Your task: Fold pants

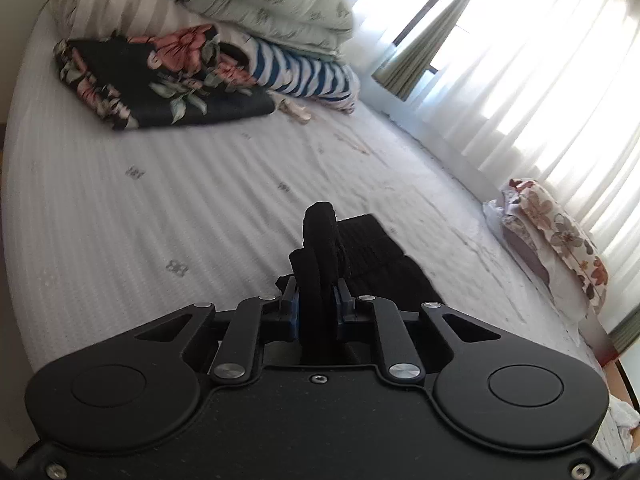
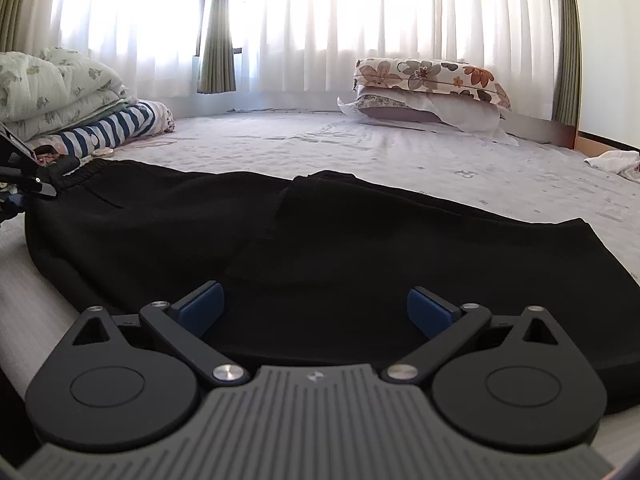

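Note:
Black pants [image 2: 320,240] lie spread across the white bed sheet [image 2: 400,148], waistband toward the left in the right wrist view. My left gripper [image 1: 316,300] is shut on a bunched fold of the pants' waistband [image 1: 320,248], which sticks up between its blue pads. That same gripper [image 2: 40,184] shows at the left edge of the right wrist view, clamped on the elastic corner. My right gripper [image 2: 316,312] stands open over the near edge of the pants, its blue pads [image 2: 204,304] wide apart and touching no cloth that I can tell.
Folded clothes, a dark floral piece [image 1: 160,80] and a blue striped one [image 1: 304,76], sit under a pale green duvet [image 1: 272,4] at the bed's far end. A floral pillow [image 2: 432,76] lies by the curtained window [image 2: 320,20]. White cloth [image 2: 612,160] lies at the right.

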The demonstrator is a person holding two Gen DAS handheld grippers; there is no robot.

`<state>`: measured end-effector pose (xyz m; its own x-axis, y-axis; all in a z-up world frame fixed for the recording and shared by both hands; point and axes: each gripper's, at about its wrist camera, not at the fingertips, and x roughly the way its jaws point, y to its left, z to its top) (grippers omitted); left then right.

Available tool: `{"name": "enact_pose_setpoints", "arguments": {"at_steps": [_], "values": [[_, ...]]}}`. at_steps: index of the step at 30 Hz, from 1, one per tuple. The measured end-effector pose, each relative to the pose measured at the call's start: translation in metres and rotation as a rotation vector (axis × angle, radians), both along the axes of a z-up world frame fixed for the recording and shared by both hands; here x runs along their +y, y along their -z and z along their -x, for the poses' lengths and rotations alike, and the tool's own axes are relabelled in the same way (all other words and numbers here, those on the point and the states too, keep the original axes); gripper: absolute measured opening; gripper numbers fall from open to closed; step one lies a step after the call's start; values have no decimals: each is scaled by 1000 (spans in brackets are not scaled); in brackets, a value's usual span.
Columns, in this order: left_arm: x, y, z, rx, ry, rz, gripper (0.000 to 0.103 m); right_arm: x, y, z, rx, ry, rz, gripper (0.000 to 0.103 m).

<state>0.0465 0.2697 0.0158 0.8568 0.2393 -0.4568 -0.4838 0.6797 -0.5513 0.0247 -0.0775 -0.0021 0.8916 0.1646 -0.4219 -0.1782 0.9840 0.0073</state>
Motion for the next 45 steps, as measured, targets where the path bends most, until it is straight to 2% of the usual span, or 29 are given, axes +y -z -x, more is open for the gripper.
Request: {"name": "enact_pose_setpoints", "arguments": {"at_steps": [2, 6, 10, 13, 16, 19, 21, 22, 23, 24, 27, 29, 31, 34, 36, 41, 44, 45], "values": [[-13, -21, 2, -46, 53, -46, 14, -9, -10, 8, -28, -9, -39, 102], [-59, -65, 6, -139, 193, -90, 13, -37, -32, 30, -117, 52, -77, 102], [-147, -100, 10, -236, 411, -135, 13, -79, -49, 51, -168, 150, -68, 103], [-217, -103, 10, -257, 585, -134, 14, -114, -53, 69, -180, 251, -49, 103], [-292, -83, 4, -174, 769, -160, 16, -151, -52, 86, -162, 366, -59, 103], [-360, -45, -7, 28, 950, -233, 17, -179, -45, 101, -137, 456, -92, 103], [-380, -26, -5, 123, 1023, -228, 20, -193, -40, 105, -105, 487, -111, 103], [-381, -24, 1, 105, 1036, -214, 22, -196, -38, 106, -98, 493, -115, 103], [-377, -25, 10, 68, 1030, -202, 32, -198, -37, 106, -95, 494, -117, 103], [-371, -28, 19, 29, 1032, -196, 47, -198, -36, 106, -93, 490, -119, 103], [-342, -45, 42, -78, 999, -229, 57, -194, -33, 98, -86, 459, -146, 103], [-315, -56, 58, -139, 931, -278, 64, -188, -32, 89, -82, 419, -172, 103], [-292, -61, 64, -153, 831, -322, 65, -182, -29, 79, -76, 383, -201, 103], [-262, -56, 57, -81, 704, -371, 58, -175, -25, 51, -31, 363, -230, 103], [-247, -46, 49, -12, 647, -370, 41, -172, -22, 32, 9, 376, -235, 103], [-226, -22, 42, 65, 607, -345, 39, -173, -13, -3, 107, 378, -273, 103], [-224, -13, 46, 77, 611, -343, 39, -172, -5, -21, 158, 355, -311, 94], [-226, -11, 43, 79, 616, -346, 39, -168, -6, -24, 157, 359, -290, 86]]}}
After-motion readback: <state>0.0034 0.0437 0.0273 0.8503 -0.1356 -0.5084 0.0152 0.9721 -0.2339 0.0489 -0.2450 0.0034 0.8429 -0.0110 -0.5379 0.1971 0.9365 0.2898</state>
